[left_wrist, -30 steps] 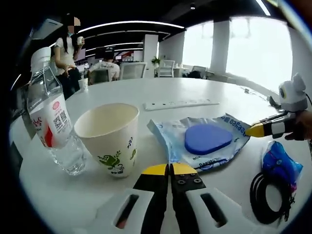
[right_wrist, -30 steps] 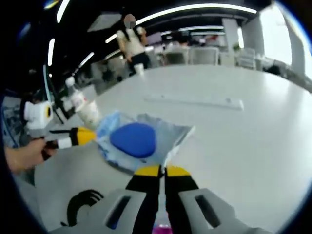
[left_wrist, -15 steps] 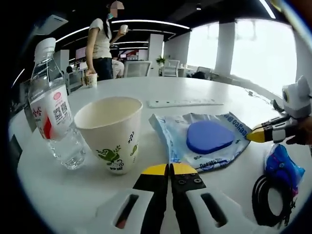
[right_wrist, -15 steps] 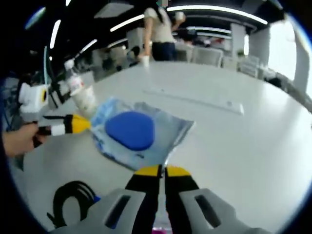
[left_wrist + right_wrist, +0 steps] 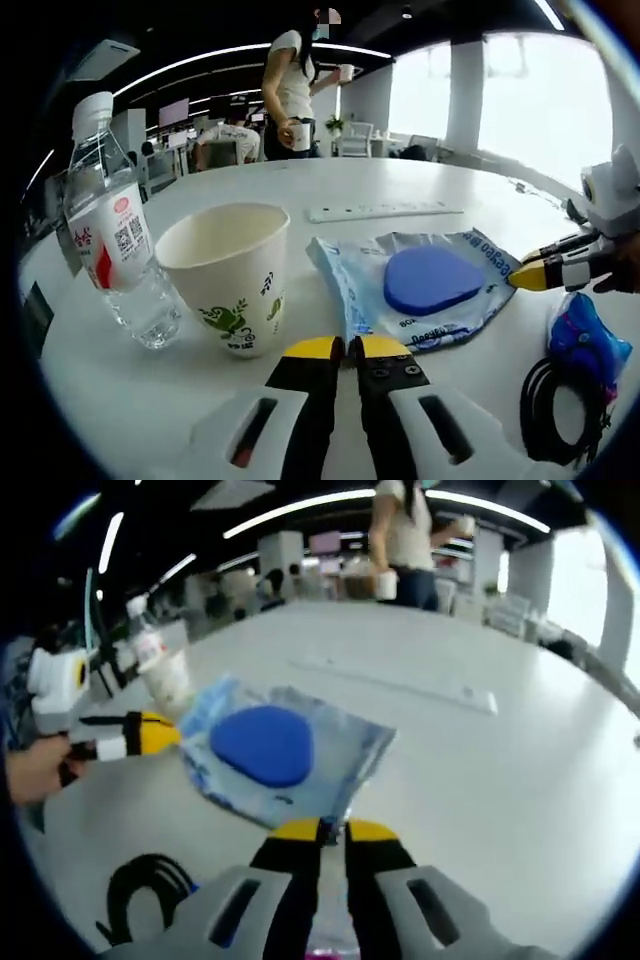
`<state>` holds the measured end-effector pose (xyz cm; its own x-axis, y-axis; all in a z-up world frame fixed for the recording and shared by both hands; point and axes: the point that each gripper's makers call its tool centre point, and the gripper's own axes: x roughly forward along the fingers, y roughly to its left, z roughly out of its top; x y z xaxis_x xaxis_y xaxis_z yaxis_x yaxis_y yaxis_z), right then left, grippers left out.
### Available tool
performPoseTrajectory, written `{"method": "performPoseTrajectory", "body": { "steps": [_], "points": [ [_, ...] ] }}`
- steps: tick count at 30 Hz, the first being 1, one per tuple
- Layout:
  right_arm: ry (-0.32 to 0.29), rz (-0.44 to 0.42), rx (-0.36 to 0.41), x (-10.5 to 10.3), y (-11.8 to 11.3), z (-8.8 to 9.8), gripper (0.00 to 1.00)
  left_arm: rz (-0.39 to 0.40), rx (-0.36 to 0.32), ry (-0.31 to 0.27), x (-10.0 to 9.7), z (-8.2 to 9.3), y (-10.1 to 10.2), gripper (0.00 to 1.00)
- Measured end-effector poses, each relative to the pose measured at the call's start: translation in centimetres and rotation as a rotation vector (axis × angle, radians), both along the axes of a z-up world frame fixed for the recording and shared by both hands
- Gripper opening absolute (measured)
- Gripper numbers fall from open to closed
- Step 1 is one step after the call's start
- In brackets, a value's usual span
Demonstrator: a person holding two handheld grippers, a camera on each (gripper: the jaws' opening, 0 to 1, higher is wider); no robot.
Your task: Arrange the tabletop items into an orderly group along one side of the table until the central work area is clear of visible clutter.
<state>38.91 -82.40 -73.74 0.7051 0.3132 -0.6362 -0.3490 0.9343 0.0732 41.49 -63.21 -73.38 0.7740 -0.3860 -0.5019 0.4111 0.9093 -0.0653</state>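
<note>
**Surfaces as I see them**

My tabletop [image 5: 420, 190] looks smooth, white and faintly glossy. The water bottle [image 5: 112, 240] is clear glossy plastic with a paper-like label; beside it, the paper cup [image 5: 228, 275] is matt. The crinkled pouch [image 5: 420, 290] shines like plastic film, its blue pad [image 5: 428, 280] matt. The black cable [image 5: 550, 410] looks rubbery.

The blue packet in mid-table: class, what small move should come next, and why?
Probably draw the blue packet sideways toward the paper cup and water bottle. The right gripper seems shut on the packet's near edge, and cup and bottle already stand together at one side.
</note>
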Motion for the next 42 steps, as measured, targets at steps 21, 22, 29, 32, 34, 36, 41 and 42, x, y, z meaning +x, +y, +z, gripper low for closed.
{"method": "performPoseTrajectory", "body": {
  "steps": [21, 22, 29, 32, 34, 36, 41, 42],
  "points": [
    [-0.004, -0.159, 0.056, -1.5, -2.3, 2.7, 0.73, -0.095, -0.009, -0.075, -2.0, 2.6, -1.8, 0.68],
    [-0.007, -0.169, 0.061, -1.7, -2.5, 2.9, 0.76, -0.100, -0.013, -0.076, -2.1, 2.8, -1.9, 0.70],
    [-0.010, -0.172, 0.096, -3.5, -2.4, 4.5, 0.92, -0.158, -0.068, -0.088, -3.3, 4.4, -2.9, 0.87],
    [-0.021, -0.169, 0.107, -4.7, -2.3, 5.0, 0.99, -0.175, -0.124, -0.074, -3.7, 5.0, -3.5, 0.95],
    [-0.021, -0.162, 0.106, -5.6, -2.1, 5.3, 1.00, -0.200, -0.117, -0.084, -4.2, 5.3, -3.9, 0.97],
    [-0.024, -0.167, 0.107, -6.2, -2.1, 5.6, 1.00, -0.220, -0.115, -0.081, -4.6, 5.4, -4.1, 0.99],
    [-0.038, -0.184, 0.115, -8.1, -2.1, 6.3, 1.00, -0.257, -0.119, -0.077, -5.6, 5.8, -4.6, 0.99],
    [-0.035, -0.184, 0.114, -8.5, -2.0, 6.3, 1.00, -0.261, -0.115, -0.086, -5.6, 6.0, -4.7, 0.99]
  ]
}}
